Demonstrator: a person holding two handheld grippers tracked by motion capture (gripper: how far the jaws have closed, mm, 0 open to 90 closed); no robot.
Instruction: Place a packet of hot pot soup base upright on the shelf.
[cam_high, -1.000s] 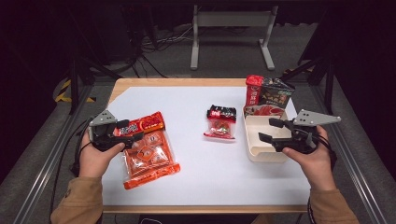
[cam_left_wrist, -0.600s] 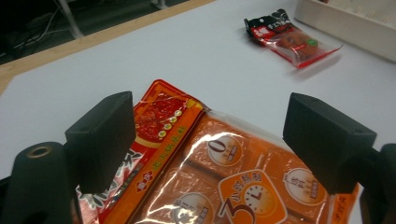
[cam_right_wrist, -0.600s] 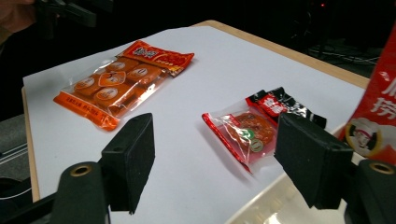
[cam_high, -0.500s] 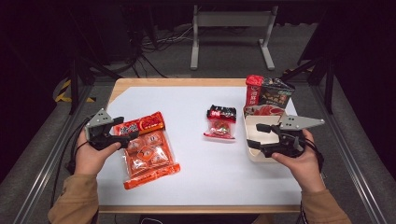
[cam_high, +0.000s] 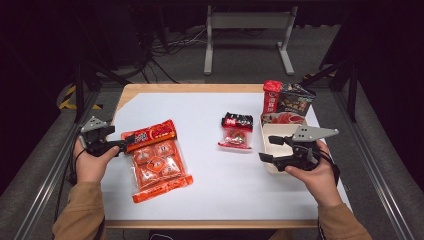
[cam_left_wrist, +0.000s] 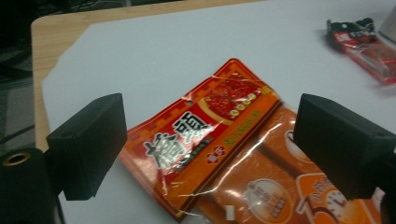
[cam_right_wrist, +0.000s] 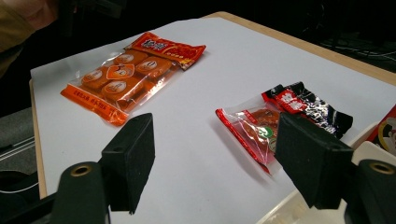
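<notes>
The left gripper (cam_high: 121, 144) has its two black jaws spread wide; they have just been opening, and nothing is pressed between the pads. In the left gripper view, the red header flap of the flat orange plastic snack packet (cam_left_wrist: 219, 140) lies on the table between and just ahead of the jaws, clear of both pads. The packet's clear window, showing round orange pieces, extends beyond the jaw on the right of that view. In the high view the packet (cam_high: 156, 159) lies flat with its red header toward the far edge, its near-left corner just beside the jaw tips.

The right gripper (cam_high: 271, 148) also holds its jaws wide apart, with nothing between them. In the right gripper view, bare white table surface (cam_right_wrist: 196, 154) lies in the gap. The small red-and-black plastic snack pouch (cam_right_wrist: 275, 123) lies just ahead of the jaw on the right of that view. The shallow cream rectangular tray (cam_high: 270, 131) sits directly beneath the right gripper. Behind the tray stand a red cylindrical cup (cam_high: 271, 97) and a dark printed carton (cam_high: 296, 100), touching each other.
</notes>
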